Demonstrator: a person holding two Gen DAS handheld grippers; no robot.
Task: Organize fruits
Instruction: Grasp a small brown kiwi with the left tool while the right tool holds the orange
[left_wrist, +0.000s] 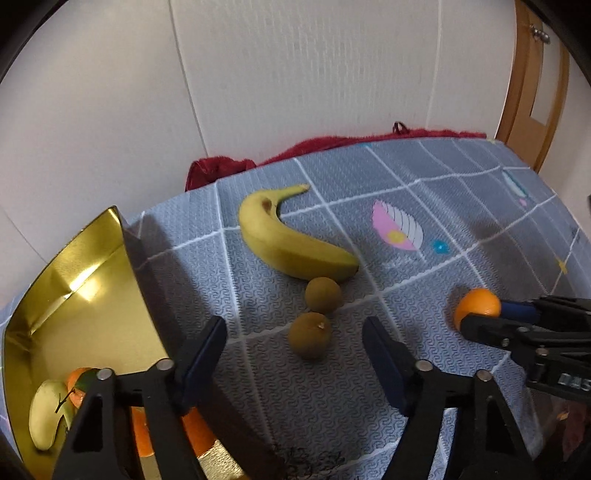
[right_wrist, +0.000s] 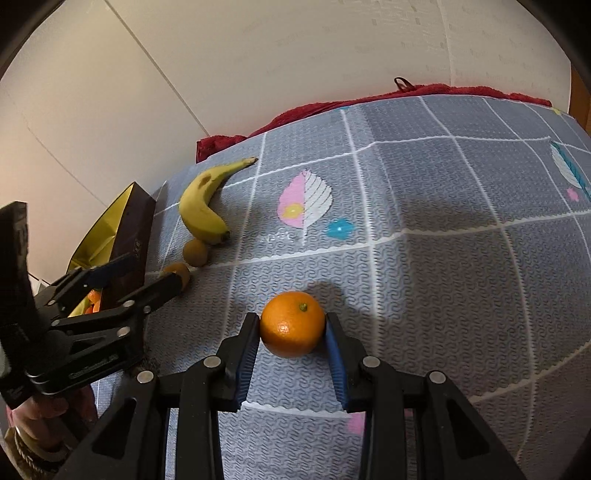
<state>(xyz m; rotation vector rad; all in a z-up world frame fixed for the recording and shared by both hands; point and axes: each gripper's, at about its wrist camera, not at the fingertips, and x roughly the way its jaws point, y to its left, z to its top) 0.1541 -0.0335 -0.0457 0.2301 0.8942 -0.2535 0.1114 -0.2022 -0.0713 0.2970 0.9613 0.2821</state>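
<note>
An orange (right_wrist: 293, 324) rests on the grey patterned mat (right_wrist: 424, 295), and my right gripper (right_wrist: 291, 334) is shut on it, a blue pad against each side. From the left wrist view that orange (left_wrist: 478, 304) shows at the right in the same grip. My left gripper (left_wrist: 293, 328) stands open just above the mat, with the nearer of two brown round fruits (left_wrist: 309, 335) between its fingertips, untouched. The second brown fruit (left_wrist: 323, 294) lies behind it, touching a banana (left_wrist: 291, 240). A gold-lined box (left_wrist: 74, 295) at the left holds oranges (left_wrist: 77, 384) and a pale yellow fruit (left_wrist: 48, 417).
A red towel (left_wrist: 332, 144) lies along the mat's far edge against the white wall. A wooden door (left_wrist: 535, 92) stands at the far right. The box's dark outer wall (right_wrist: 129, 229) is close beside the left gripper (right_wrist: 144, 277). A hand (right_wrist: 37, 424) holds that gripper.
</note>
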